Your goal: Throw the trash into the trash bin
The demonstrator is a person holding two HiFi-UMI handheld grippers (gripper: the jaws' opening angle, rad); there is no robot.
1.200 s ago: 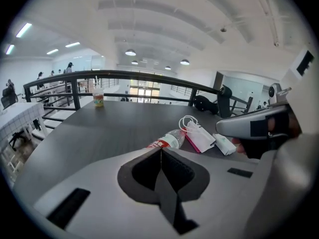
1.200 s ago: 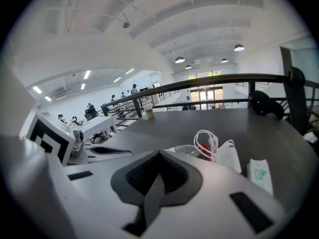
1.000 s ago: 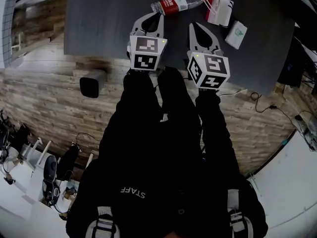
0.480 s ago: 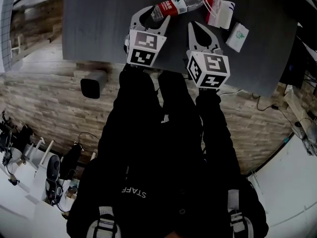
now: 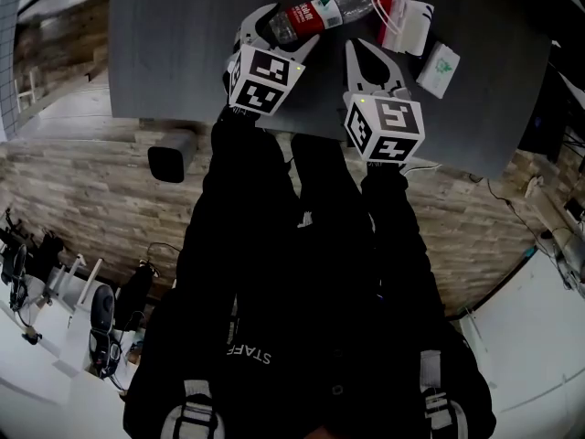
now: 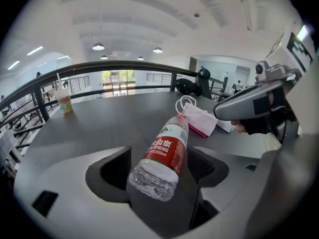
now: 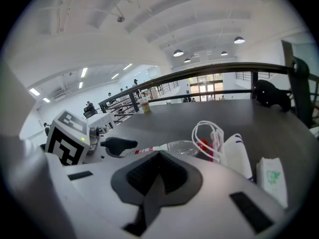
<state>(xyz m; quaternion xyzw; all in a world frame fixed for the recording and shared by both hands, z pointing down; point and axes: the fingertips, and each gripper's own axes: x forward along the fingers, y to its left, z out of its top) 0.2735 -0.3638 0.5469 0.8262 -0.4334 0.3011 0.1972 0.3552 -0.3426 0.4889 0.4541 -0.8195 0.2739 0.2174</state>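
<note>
At the far left edge of my dark worktop [image 5: 174, 35] a drink cup [image 6: 65, 102] with a straw stands alone, well apart from everything else. My left tongs [image 6: 159, 159] are released: the jaws have just been opening, and they stand wide on either side of the plastic bottle [image 6: 163, 148], whose clear bottom end lies between them with a gap at each pad. The bottle rests on its side on the worktop, red label up, its neck pointing away towards a small white bag [image 5: 409, 21] with looped cord handles. My right tongs [image 7: 158, 158] are clenched with nothing in them, hovering over the worktop just beside the bottle's right side. Right of the bag lies a small white packet [image 5: 439, 65] with green print, near it but apart.
</note>
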